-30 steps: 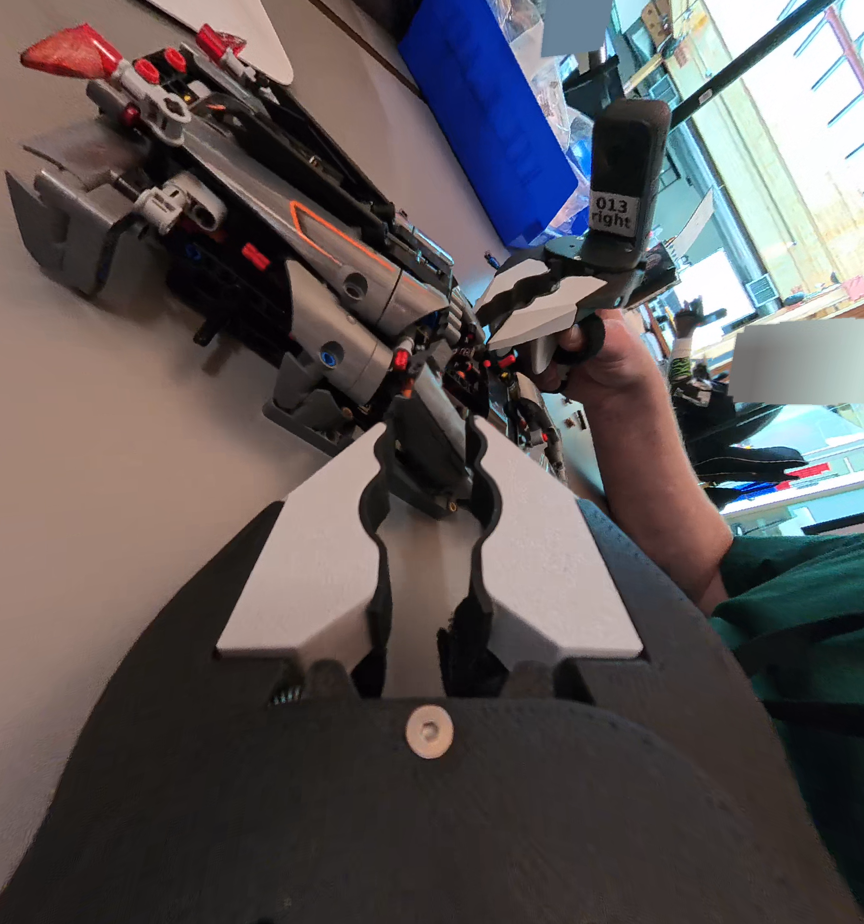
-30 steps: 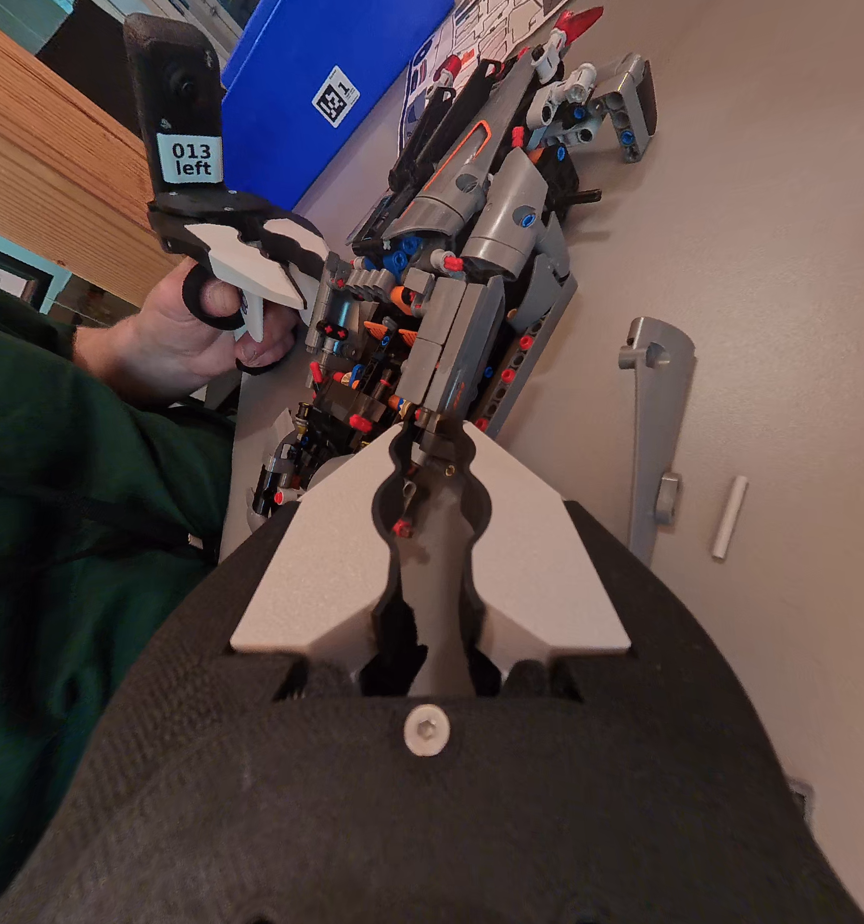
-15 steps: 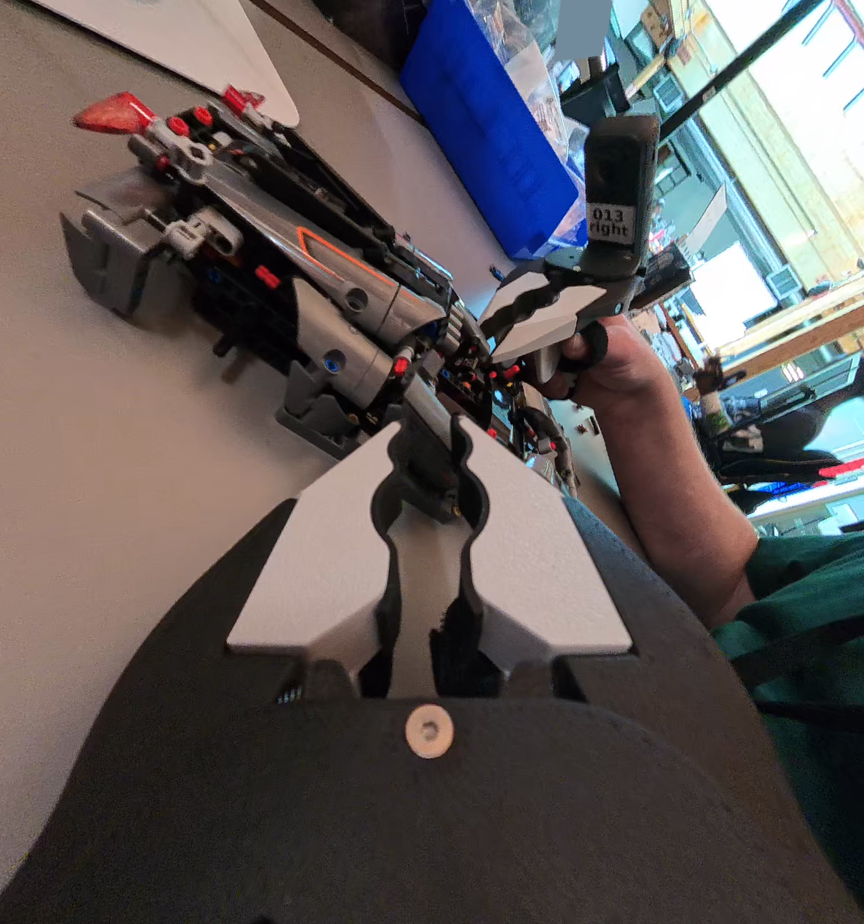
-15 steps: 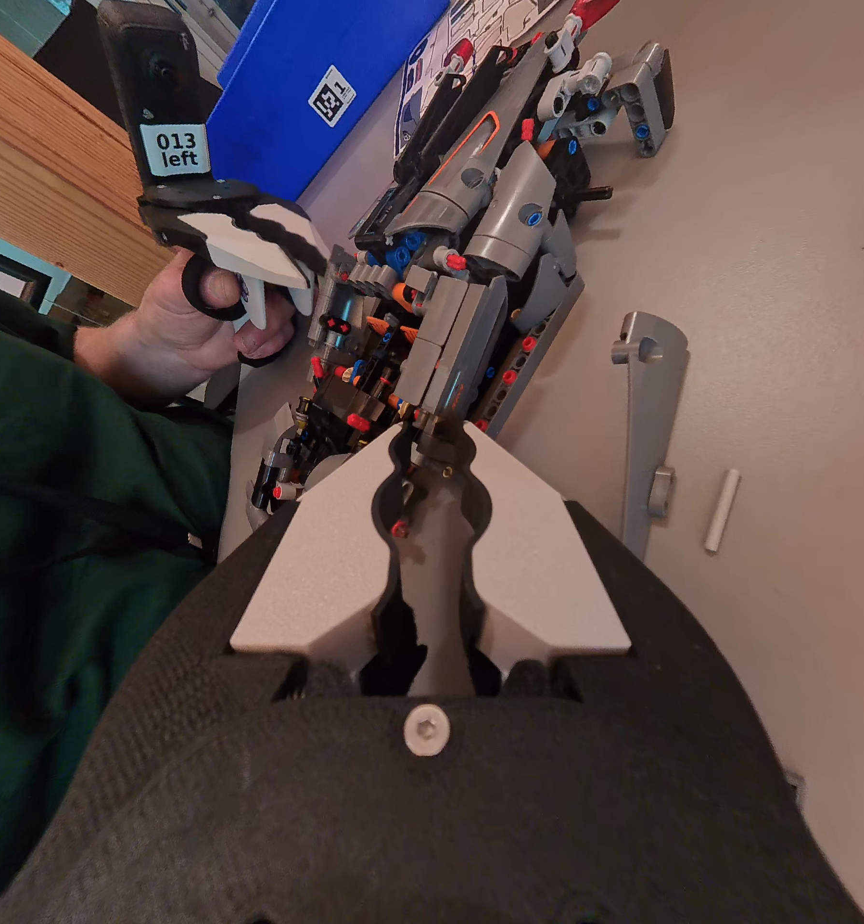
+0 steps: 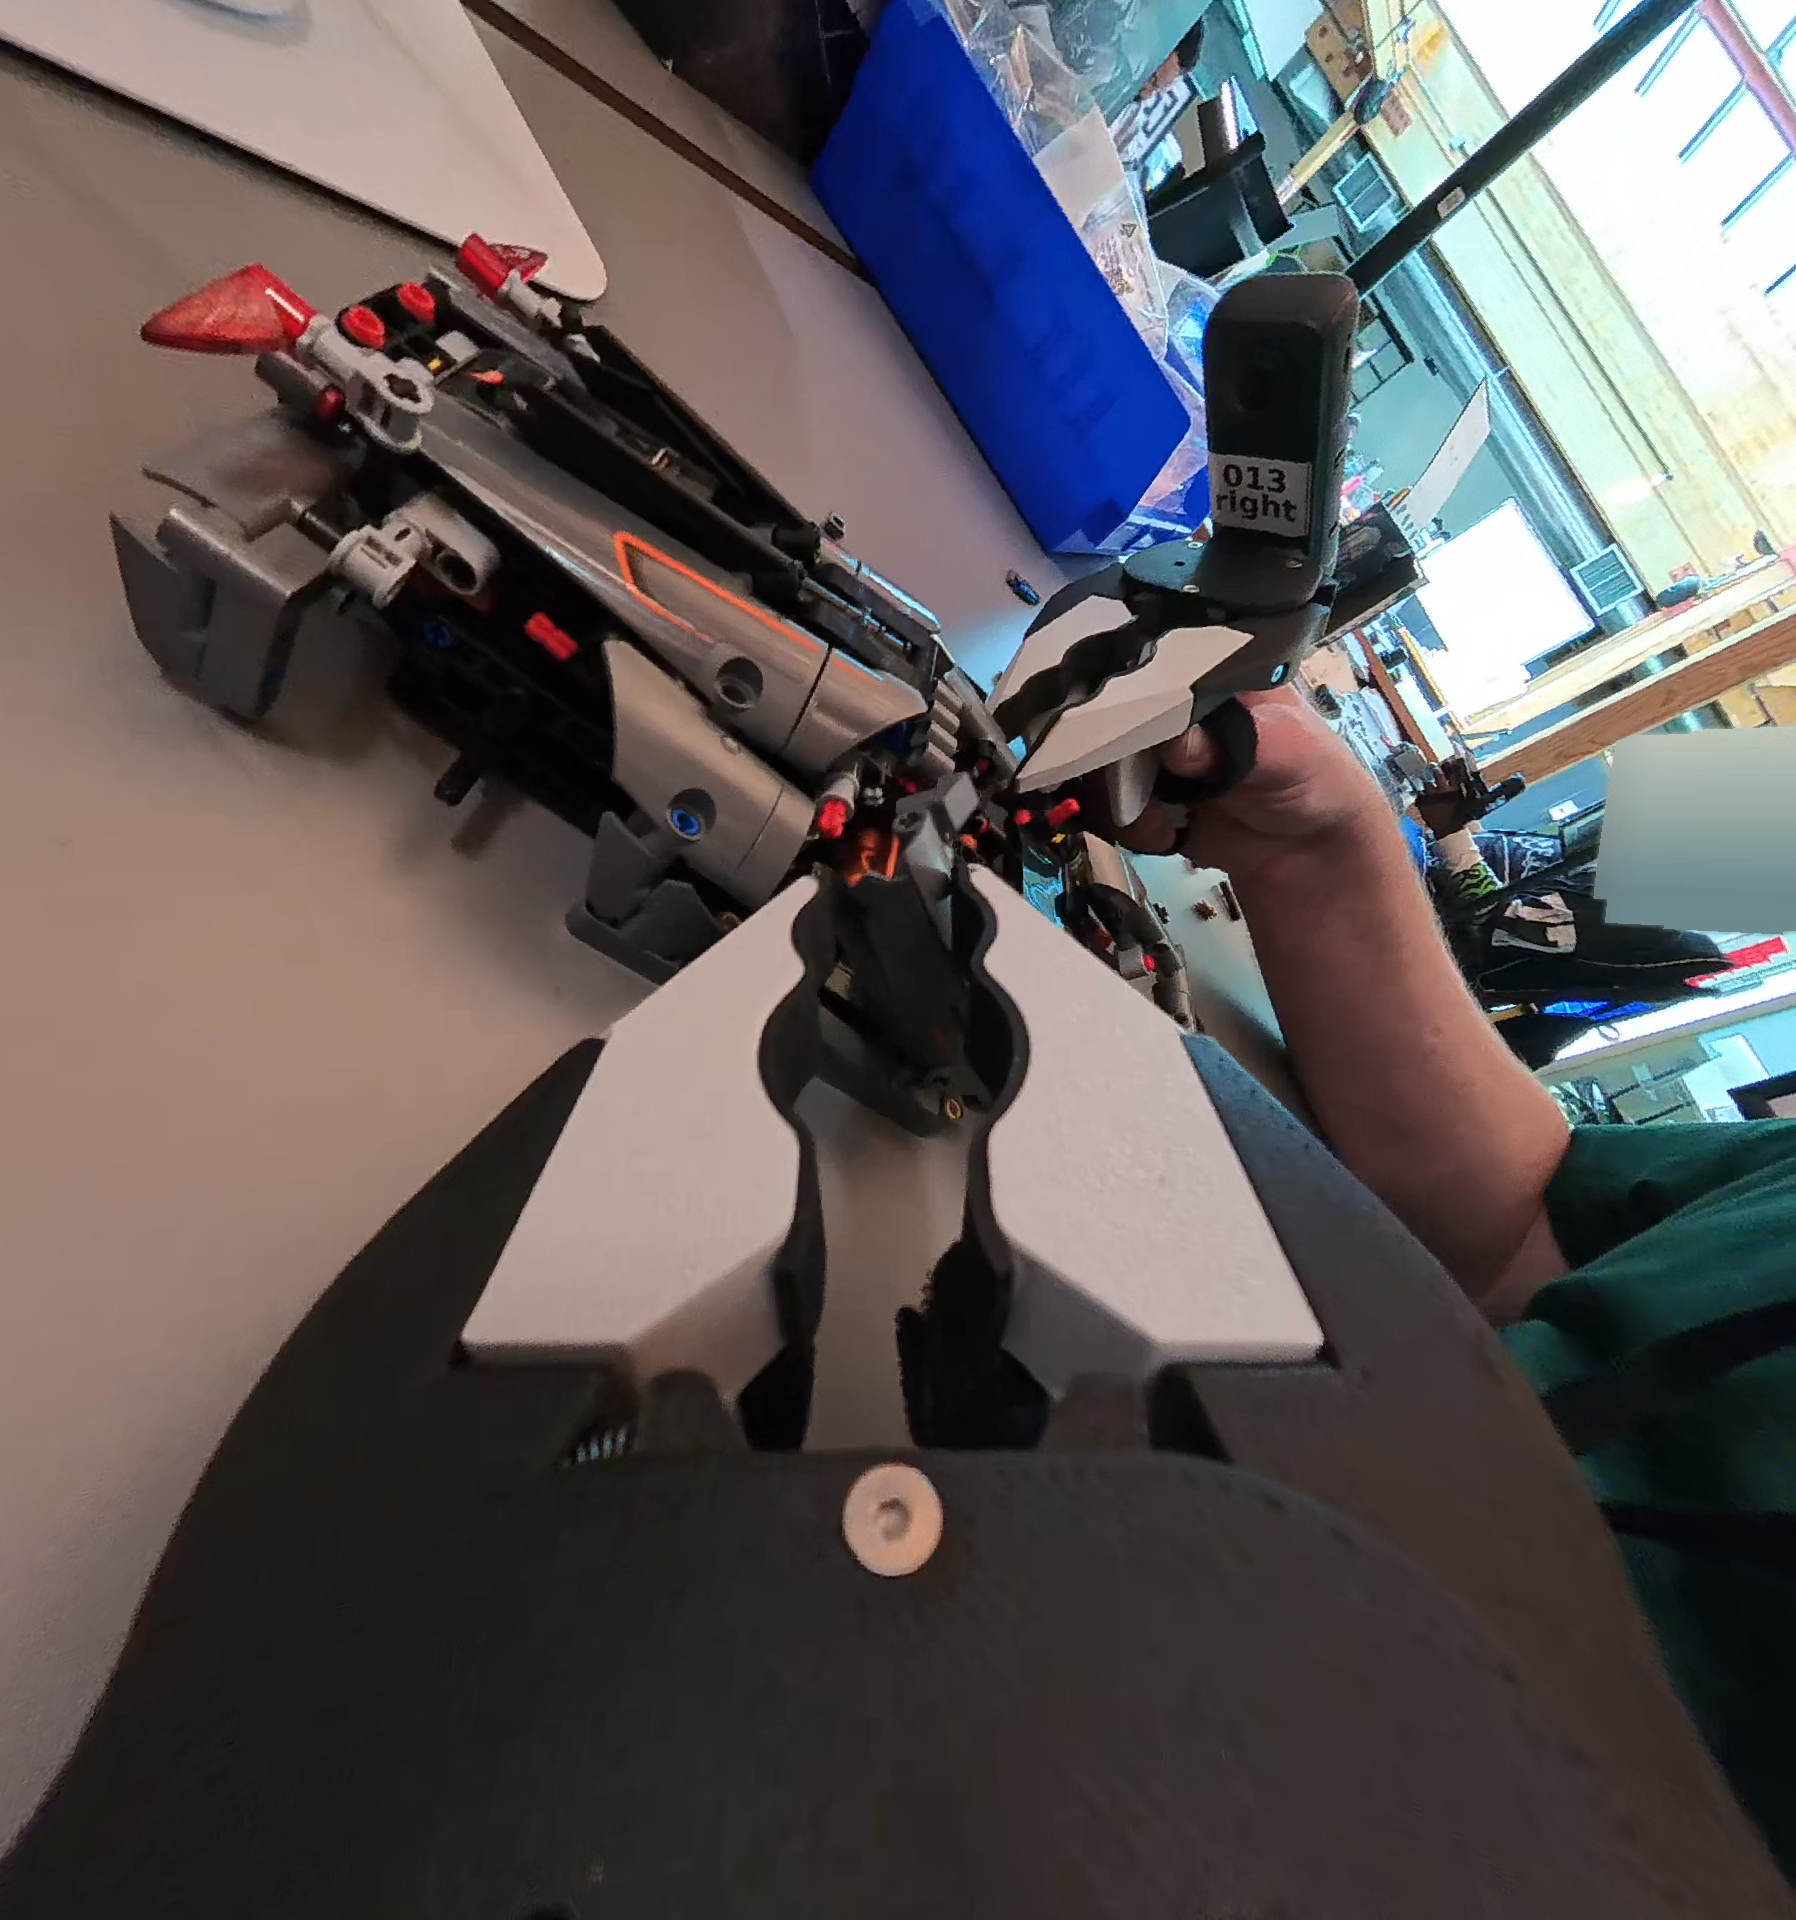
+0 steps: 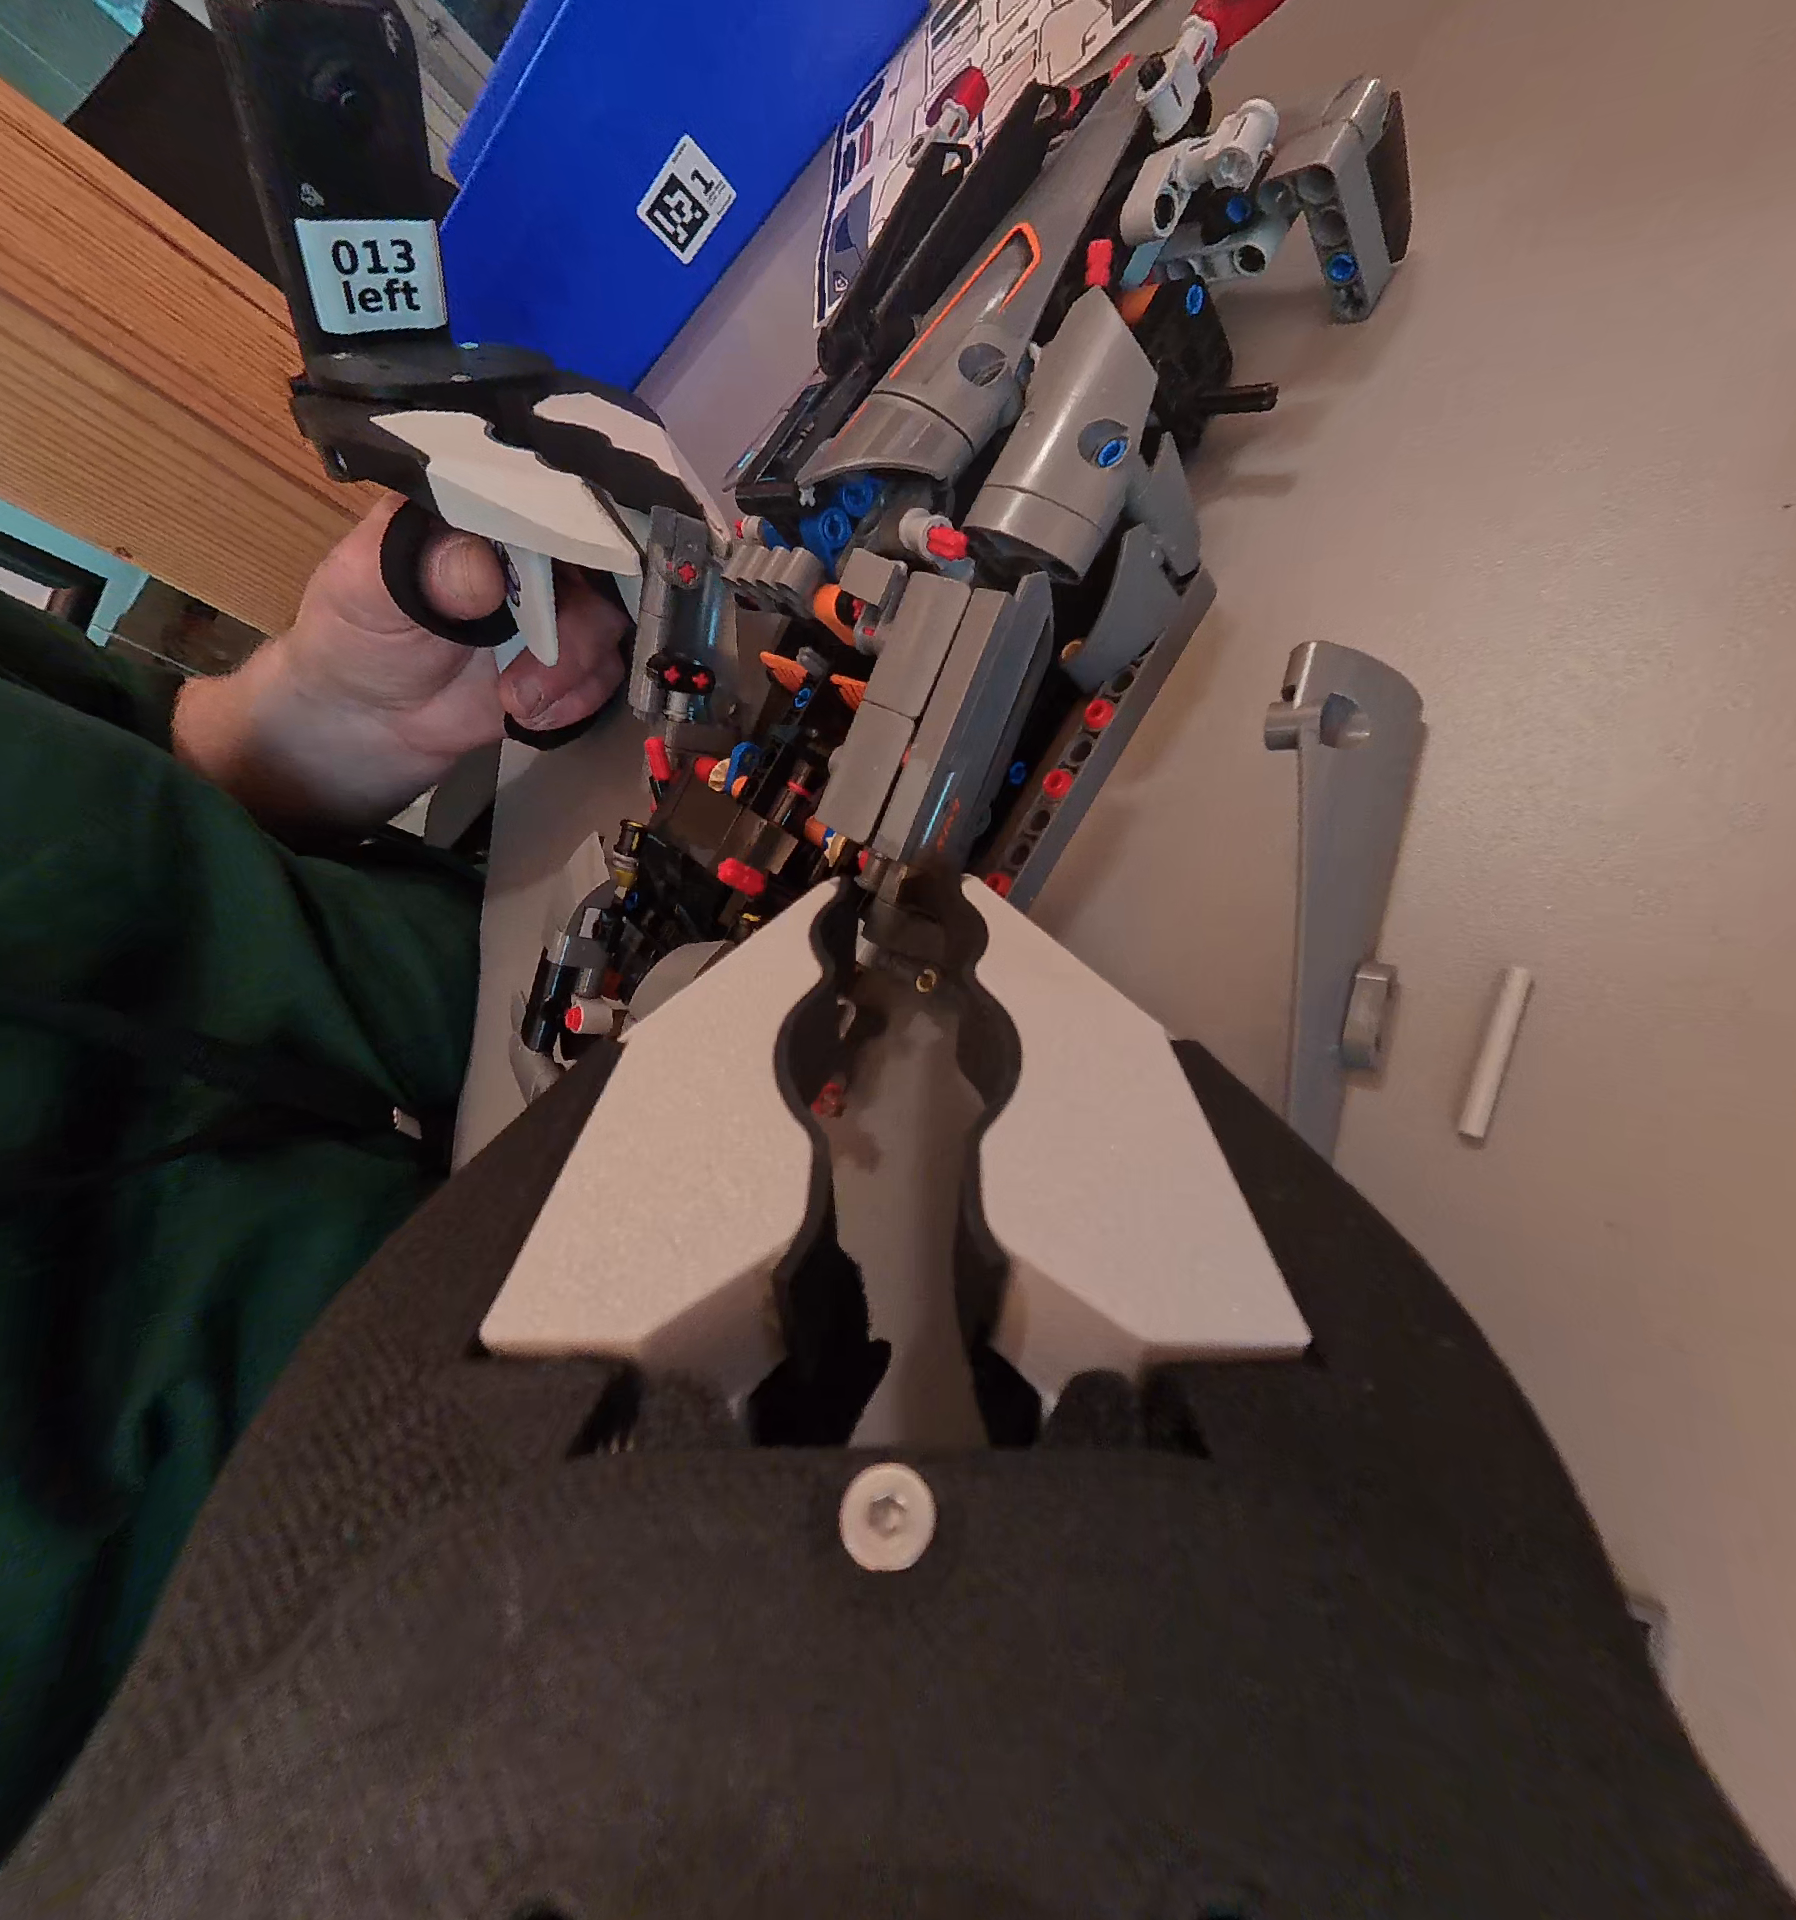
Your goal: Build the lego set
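The lego model (image 5: 665, 644) is a long grey and black craft with orange trim and red tips, lying on the tan table. It also shows in the right wrist view (image 6: 987, 540). My left gripper (image 5: 889, 894) is closed on a dark part at the model's near end. It appears from the side in the right wrist view (image 6: 712, 530), with its tips at a grey block on the model. My right gripper (image 6: 899, 888) is closed on the small end piece of the grey bar. In the left wrist view it (image 5: 1008, 727) touches the model's far side.
A loose long grey panel (image 6: 1341, 883) and a small white rod (image 6: 1493, 1055) lie on the table right of the model. A blue bin (image 6: 645, 177) and a printed sheet (image 6: 977, 62) sit behind it. A person's green sleeve (image 6: 146, 1039) is at the left. About 11 cm separates my left fingertips from my right.
The left wrist view has swung slightly out and back, and the model has shifted a little with it. Both grippers stay closed on the model. The loose panel and rod have not moved.
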Demonstrator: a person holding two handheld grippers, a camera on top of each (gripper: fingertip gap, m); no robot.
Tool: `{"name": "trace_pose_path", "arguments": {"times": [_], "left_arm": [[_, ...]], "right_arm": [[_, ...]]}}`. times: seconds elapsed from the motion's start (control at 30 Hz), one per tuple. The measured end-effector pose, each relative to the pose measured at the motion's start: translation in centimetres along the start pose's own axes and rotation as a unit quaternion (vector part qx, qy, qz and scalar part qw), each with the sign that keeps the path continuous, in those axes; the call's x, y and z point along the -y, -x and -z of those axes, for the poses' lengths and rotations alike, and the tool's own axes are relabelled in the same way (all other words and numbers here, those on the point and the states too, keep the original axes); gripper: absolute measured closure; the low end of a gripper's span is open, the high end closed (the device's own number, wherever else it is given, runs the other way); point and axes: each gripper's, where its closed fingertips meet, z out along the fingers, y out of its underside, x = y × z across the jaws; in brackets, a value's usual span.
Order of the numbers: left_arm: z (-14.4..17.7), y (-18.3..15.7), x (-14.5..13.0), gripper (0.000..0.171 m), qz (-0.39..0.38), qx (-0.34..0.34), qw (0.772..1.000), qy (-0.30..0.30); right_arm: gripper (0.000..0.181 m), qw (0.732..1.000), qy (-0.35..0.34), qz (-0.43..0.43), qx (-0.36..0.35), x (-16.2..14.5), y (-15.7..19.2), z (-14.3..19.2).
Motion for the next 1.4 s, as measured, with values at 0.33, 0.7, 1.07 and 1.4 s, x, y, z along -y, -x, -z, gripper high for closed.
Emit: {"name": "trace_pose_path", "arguments": {"times": [0.33,0.7,1.07,1.4], "left_arm": [[0.5,-1.1,0.1,0.157,-0.055,-0.012,0.998,-0.014],[0.5,-2.0,-0.1,0.157,-0.083,-0.025,0.996,-0.011],[0.2,-1.4,0.0,0.147,-0.053,-0.031,0.998,-0.008],[0.2,-2.8,-0.2,0.154,-0.095,-0.053,0.994,-0.007]], "right_arm": [[0.169,1.0,-0.001,-0.004,0.003,0.0,-0.1,0.0],[0.167,1.0,0.001,-0.005,0.004,-0.1,0.0,0.0],[0.167,1.0,0.0,-0.005,0.005,-0.1,0.0,0.0],[0.166,1.0,0.001,-0.006,0.006,-0.1,-0.1,0.0]]}}
